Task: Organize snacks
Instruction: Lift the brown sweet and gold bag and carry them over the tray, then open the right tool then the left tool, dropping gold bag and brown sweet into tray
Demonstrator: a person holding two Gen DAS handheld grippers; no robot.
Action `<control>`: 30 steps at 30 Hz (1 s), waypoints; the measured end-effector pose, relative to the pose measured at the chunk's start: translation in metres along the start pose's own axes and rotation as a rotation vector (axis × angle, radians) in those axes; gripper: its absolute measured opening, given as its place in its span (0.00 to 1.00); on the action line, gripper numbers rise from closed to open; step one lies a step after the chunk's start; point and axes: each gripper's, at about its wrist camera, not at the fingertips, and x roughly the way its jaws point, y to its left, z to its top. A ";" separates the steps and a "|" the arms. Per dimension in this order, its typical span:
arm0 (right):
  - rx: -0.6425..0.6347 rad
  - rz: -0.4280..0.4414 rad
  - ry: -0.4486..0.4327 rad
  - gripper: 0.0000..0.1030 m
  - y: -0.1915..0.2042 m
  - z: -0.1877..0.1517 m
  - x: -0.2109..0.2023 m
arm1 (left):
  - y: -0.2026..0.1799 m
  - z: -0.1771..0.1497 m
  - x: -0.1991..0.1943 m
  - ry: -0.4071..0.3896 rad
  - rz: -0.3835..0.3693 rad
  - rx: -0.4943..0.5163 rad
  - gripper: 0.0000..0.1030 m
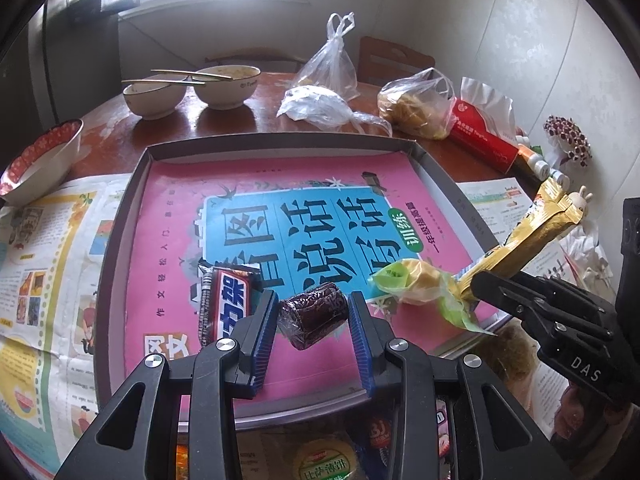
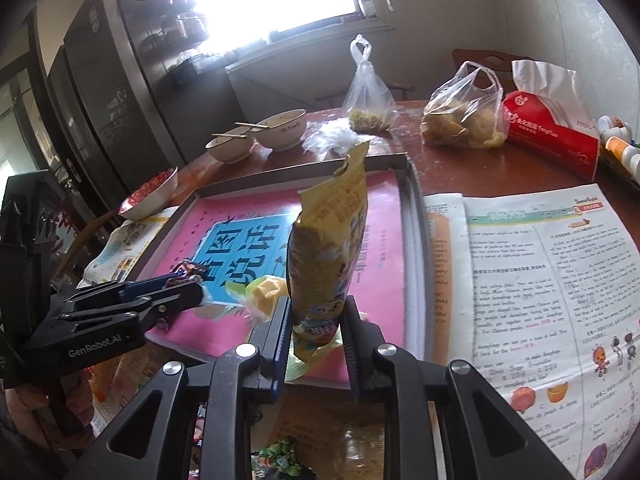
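Snacks go into the shallow grey box (image 1: pixel 132 184) on the counter. My left gripper (image 1: pixel 314 312) is nearly closed on a dark, film-wrapped cylindrical sweet (image 1: pixel 314 314) just above the pink book cover lining it. My right gripper (image 2: pixel 316 326) pinches the bottom end of a tall yellow foil packet (image 2: pixel 330 248) over the box's near right corner. Both look light; the crinkly foil probably flexes and slips, so a low, firm hold suits it.

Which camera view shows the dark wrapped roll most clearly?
The left wrist view: the dark wrapped roll sits whole between the left gripper pads, over the tray. In the right wrist view it is mostly hidden behind that gripper's fingers.
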 end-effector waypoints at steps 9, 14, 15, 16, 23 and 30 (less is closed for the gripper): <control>-0.018 0.029 0.047 0.24 0.007 -0.005 0.013 | -0.001 -0.003 0.005 0.018 -0.002 0.006 0.36; -0.034 0.017 0.052 0.24 0.010 -0.007 0.013 | -0.003 -0.004 0.007 0.026 -0.008 0.008 0.36; -0.036 0.016 0.053 0.24 0.010 -0.007 0.013 | -0.003 -0.004 0.008 0.027 -0.009 0.008 0.36; -0.036 0.015 0.053 0.24 0.010 -0.007 0.013 | -0.003 -0.005 0.008 0.029 -0.010 0.009 0.36; -0.019 0.003 0.053 0.24 0.006 -0.006 0.012 | -0.005 -0.006 0.008 0.027 -0.006 0.013 0.36; -0.002 -0.020 0.054 0.26 0.000 -0.004 0.011 | -0.005 -0.006 0.008 0.027 -0.005 0.013 0.36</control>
